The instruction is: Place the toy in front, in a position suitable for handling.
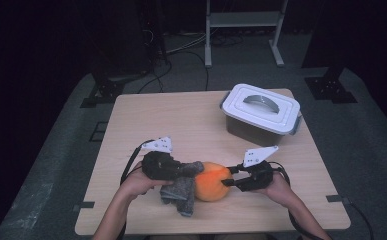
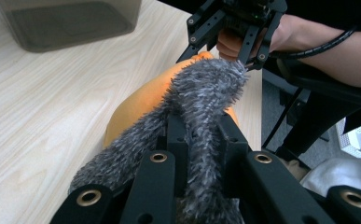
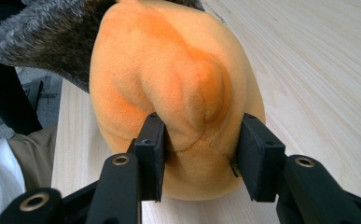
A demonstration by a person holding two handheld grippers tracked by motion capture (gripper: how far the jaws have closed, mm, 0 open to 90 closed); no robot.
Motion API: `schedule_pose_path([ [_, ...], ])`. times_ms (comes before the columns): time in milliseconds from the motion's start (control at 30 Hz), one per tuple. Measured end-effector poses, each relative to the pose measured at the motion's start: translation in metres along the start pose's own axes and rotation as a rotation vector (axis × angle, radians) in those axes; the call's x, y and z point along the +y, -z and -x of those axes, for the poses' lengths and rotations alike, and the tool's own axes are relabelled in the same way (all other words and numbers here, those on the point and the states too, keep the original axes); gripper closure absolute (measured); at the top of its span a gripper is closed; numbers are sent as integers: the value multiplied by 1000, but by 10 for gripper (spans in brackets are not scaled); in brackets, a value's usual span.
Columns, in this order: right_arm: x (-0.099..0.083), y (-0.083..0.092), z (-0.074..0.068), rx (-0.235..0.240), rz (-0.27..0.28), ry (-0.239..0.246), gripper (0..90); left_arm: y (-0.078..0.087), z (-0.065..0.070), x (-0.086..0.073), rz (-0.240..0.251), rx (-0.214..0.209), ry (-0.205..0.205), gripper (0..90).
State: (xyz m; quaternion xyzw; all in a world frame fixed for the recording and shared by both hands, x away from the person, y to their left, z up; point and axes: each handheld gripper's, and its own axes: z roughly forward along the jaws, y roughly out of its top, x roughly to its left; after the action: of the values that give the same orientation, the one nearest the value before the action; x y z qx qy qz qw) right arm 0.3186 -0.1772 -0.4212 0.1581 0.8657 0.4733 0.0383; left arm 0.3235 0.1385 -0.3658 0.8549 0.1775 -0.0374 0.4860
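An orange plush toy (image 1: 212, 181) lies near the table's front edge, with a grey furry cloth (image 1: 182, 190) against its left side. My left gripper (image 1: 197, 168) is shut on a fold of that grey furry cloth (image 2: 201, 100), which drapes over the orange plush toy (image 2: 136, 105). From the right, my right gripper (image 1: 228, 176) is shut on the toy: in the right gripper view both pads press into a bulge of the orange plush toy (image 3: 178, 84), my right gripper (image 3: 199, 154) squeezing it. Behind the toy, the grey furry cloth (image 3: 52, 35) shows at the upper left.
A grey lidded plastic box (image 1: 261, 113) with a handle stands at the table's back right. The wooden table (image 1: 181, 120) is bare between the box and the toy. A metal stand (image 1: 243, 30) and cables sit on the floor beyond.
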Motion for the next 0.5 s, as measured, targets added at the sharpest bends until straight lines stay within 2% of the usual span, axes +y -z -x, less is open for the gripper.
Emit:
schedule_pose_path([
  [67, -1, 1, 1, 0, 0, -9, 552, 2, -1, 1, 21, 0, 7, 791],
  [200, -2, 2, 4, -2, 2, -20, 553, 0, -1, 1, 4, 6, 0, 791],
  [500, -5, 6, 5, -15, -7, -30, 550, 4, 0, 2, 17, -1, -4, 791],
])
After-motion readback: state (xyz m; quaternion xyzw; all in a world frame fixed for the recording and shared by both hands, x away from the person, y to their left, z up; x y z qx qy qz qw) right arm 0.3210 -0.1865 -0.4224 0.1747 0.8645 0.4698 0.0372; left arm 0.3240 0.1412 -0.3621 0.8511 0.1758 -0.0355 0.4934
